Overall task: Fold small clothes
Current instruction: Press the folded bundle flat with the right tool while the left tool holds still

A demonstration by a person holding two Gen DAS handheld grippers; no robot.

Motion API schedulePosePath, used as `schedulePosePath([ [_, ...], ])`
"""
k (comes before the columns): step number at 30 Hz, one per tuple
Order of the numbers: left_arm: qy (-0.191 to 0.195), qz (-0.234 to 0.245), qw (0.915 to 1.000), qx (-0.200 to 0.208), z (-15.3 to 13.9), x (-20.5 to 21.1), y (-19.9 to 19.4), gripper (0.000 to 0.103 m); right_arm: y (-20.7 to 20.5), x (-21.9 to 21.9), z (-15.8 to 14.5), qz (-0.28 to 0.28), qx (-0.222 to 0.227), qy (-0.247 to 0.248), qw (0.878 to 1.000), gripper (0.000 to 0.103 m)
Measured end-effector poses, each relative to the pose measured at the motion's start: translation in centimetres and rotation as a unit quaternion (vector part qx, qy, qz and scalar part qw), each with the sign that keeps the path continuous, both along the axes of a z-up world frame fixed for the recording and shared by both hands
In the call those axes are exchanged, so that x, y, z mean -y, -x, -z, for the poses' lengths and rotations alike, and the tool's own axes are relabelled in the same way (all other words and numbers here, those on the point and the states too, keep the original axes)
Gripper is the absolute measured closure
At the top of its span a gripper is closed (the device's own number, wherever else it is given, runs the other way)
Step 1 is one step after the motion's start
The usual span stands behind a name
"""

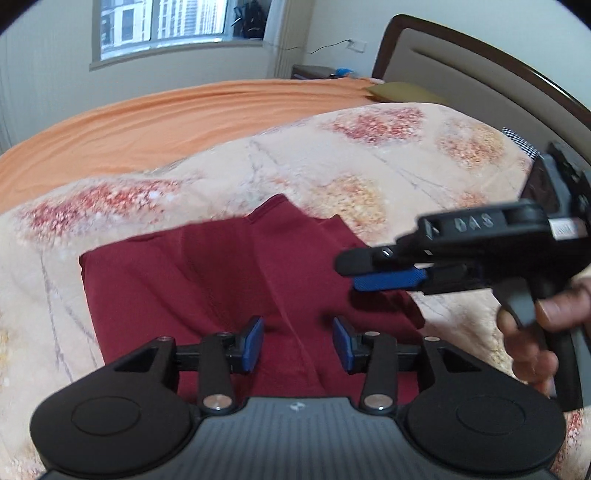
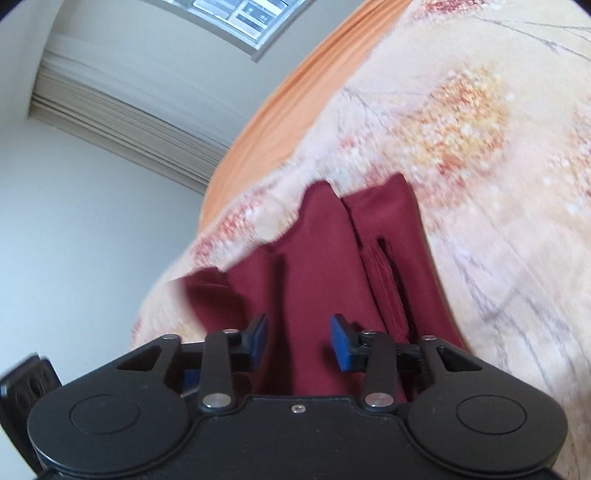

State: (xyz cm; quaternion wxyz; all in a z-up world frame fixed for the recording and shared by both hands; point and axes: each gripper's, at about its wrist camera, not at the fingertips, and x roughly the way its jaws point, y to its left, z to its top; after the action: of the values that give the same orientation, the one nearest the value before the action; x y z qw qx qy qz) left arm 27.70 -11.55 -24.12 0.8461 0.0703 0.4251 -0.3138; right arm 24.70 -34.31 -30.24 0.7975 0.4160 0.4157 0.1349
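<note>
A dark red garment lies folded in long layers on the floral quilt. My left gripper hovers over its near edge, pads apart, nothing pinched between them. My right gripper reaches in from the right above the garment's right side, held by a person's hand. In the right wrist view, the right gripper is rolled and stands open over the garment, whose folds run away from it. The cloth lies beneath both gaps, not gripped.
An orange sheet covers the far part of the bed. A padded headboard with a dark wood frame rises at the right, with a yellow pillow beside it. A window and a nightstand are behind.
</note>
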Motion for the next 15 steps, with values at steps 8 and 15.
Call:
schedulePosePath([
  [8, 0.018, -0.036, 0.9992, 0.002, -0.5, -5.0, 4.0, 0.046, -3.1, -0.8, 0.1, -0.051, 0.017, -0.008, 0.999, 0.048],
  [15, -0.028, 0.02, 0.9994, 0.001, 2.5, -5.3, 8.3, 0.046, -6.7, -3.7, 0.9, -0.119, 0.058, 0.032, 0.991, 0.045],
])
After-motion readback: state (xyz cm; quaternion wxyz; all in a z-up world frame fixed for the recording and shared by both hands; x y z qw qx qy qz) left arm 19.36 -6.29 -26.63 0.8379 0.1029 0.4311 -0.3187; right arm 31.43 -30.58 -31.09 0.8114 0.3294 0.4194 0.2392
